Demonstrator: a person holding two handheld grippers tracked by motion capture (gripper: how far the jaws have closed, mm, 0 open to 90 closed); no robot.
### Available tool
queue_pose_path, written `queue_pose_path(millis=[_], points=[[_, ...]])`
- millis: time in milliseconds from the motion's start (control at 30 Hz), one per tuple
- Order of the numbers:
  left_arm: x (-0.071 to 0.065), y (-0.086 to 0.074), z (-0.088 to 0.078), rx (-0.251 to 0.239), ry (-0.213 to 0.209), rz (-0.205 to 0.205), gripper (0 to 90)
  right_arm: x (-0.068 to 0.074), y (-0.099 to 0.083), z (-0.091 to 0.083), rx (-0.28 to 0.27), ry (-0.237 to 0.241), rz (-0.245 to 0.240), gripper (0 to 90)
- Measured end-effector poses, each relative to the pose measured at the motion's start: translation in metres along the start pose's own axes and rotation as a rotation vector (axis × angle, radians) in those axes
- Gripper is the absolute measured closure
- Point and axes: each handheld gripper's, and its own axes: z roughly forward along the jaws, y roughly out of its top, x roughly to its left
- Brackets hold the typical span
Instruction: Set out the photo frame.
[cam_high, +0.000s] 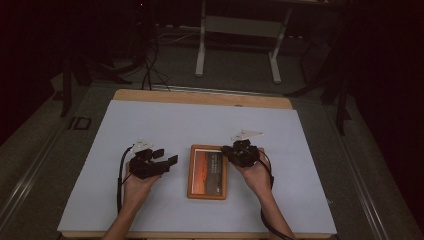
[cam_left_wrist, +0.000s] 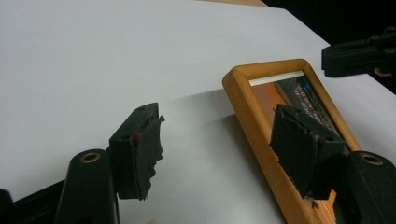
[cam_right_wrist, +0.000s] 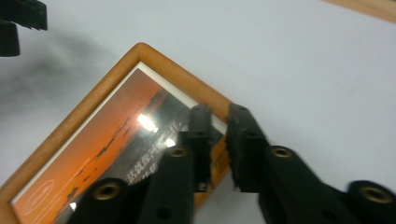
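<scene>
A picture frame (cam_high: 207, 175) with a wooden rim and an orange sunset print lies flat on the white table top (cam_high: 165, 125). My left gripper (cam_high: 166, 156) stands open at its left side. In the left gripper view the left gripper (cam_left_wrist: 217, 144) has one pad over the table and the other over the frame (cam_left_wrist: 247, 102), with the left rim between them and untouched. My right gripper (cam_high: 231, 150) is at the frame's far right corner. In the right gripper view the right gripper (cam_right_wrist: 219, 112) is shut across the frame's (cam_right_wrist: 116, 135) wooden edge.
The table's wooden back edge (cam_high: 200, 97) shows beyond the white sheet. Behind the table a white-legged stand (cam_high: 237, 30) and cables (cam_high: 150, 70) sit on the dark floor. White surface stretches beyond and beside the frame.
</scene>
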Motion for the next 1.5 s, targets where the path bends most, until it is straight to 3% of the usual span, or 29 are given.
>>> queue_pose_path(millis=[67, 333, 467, 700, 933, 1100, 1500], points=[[0.0, 0.0, 0.0, 0.0, 0.003, 0.002, 33.5, 0.0, 0.0, 0.0, 0.0, 0.0, 0.0, 87.8], [-0.003, 0.001, 0.0, 0.012, -0.02, 0.013, 33.0, 0.003, 0.001, 0.012, 0.024, -0.024, -0.074, 89.8], [-0.005, 0.001, 0.001, 0.02, -0.018, 0.02, 32.5, 0.003, 0.0, 0.015, 0.026, -0.032, -0.077, 89.8], [-0.004, 0.001, 0.001, 0.023, -0.019, 0.014, 30.9, 0.003, -0.001, 0.018, 0.017, -0.023, -0.072, 89.8], [-0.009, 0.0, 0.002, 0.036, 0.0, 0.039, 28.5, 0.001, -0.003, 0.017, 0.01, -0.011, -0.06, 89.8], [-0.01, 0.001, 0.002, 0.04, 0.014, 0.04, 28.6, -0.002, -0.003, 0.017, 0.016, 0.009, -0.03, 89.8], [-0.012, 0.001, -0.001, 0.034, -0.008, 0.055, 34.1, -0.012, -0.009, 0.017, 0.023, 0.005, 0.002, 89.9]])
